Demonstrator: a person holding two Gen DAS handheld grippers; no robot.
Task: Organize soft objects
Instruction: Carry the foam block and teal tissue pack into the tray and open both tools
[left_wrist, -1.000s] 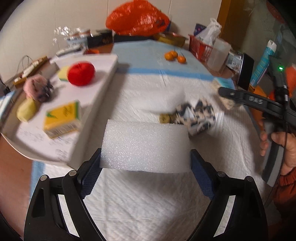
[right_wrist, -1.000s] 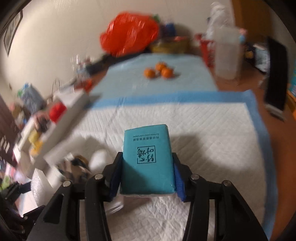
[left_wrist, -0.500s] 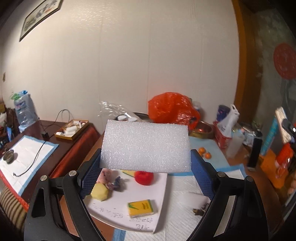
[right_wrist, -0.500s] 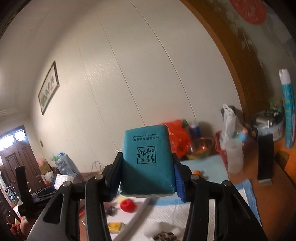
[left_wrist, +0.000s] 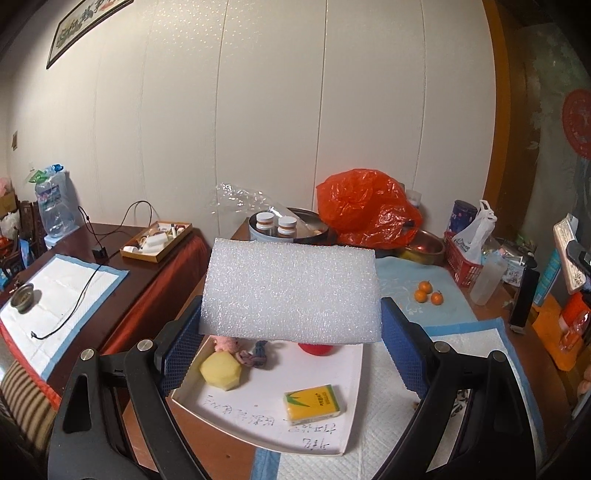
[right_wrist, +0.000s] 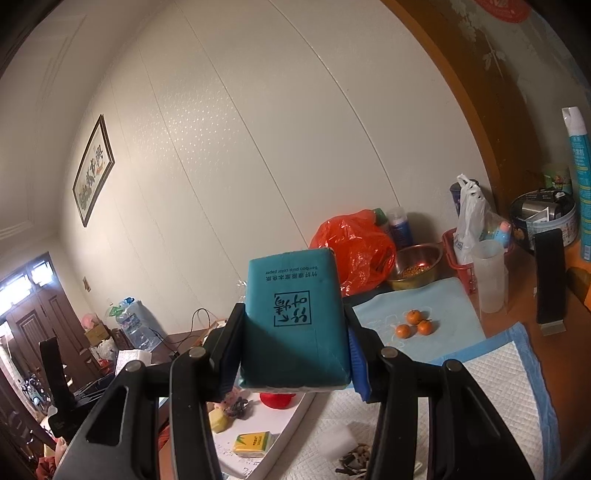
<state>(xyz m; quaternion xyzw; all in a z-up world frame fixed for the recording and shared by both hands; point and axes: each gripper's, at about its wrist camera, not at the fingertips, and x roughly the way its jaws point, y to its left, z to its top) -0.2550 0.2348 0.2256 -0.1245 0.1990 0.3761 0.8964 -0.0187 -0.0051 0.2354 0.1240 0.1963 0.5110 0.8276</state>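
Note:
My left gripper (left_wrist: 291, 332) is shut on a white foam block (left_wrist: 291, 291) and holds it in the air above the white tray (left_wrist: 258, 417). On the tray lie a yellow tissue pack (left_wrist: 314, 403), a yellow sponge (left_wrist: 220, 370), a pink plush (left_wrist: 225, 343), a grey scrunchie (left_wrist: 255, 356) and a red soft ball (left_wrist: 316, 348), partly hidden by the foam. My right gripper (right_wrist: 293, 354) is shut on a teal tissue pack (right_wrist: 293, 321), raised above the table. The tray (right_wrist: 258, 465) lies below it, with a patterned cloth (right_wrist: 356, 458) beside it.
An orange plastic bag (left_wrist: 365, 210), metal bowls, jars and a red basket (left_wrist: 460, 266) stand at the back. Three small oranges (left_wrist: 426, 291) lie on the blue mat. A plastic cup (right_wrist: 487, 275) and bottles stand at the right. A side table (left_wrist: 74, 273) is at the left.
Both grippers rose from low over the table and tilted up, each still holding its object. In the last half second the views dipped slightly toward the tray.

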